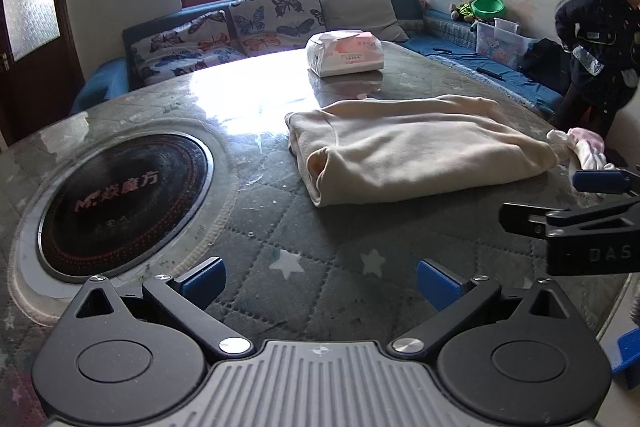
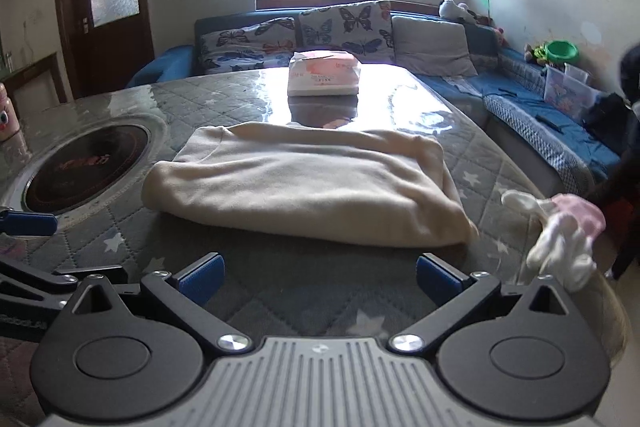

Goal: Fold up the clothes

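Cream garment (image 2: 308, 183) folded on table (image 2: 280, 287) (untouched), ahead of both gaping jaws

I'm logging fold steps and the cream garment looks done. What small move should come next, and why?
Probably swing the right gripper toward the small pink-and-white garment at the table's right edge. The cream garment already lies folded in a neat rectangle, both grippers are open and empty, and that small piece is still crumpled.
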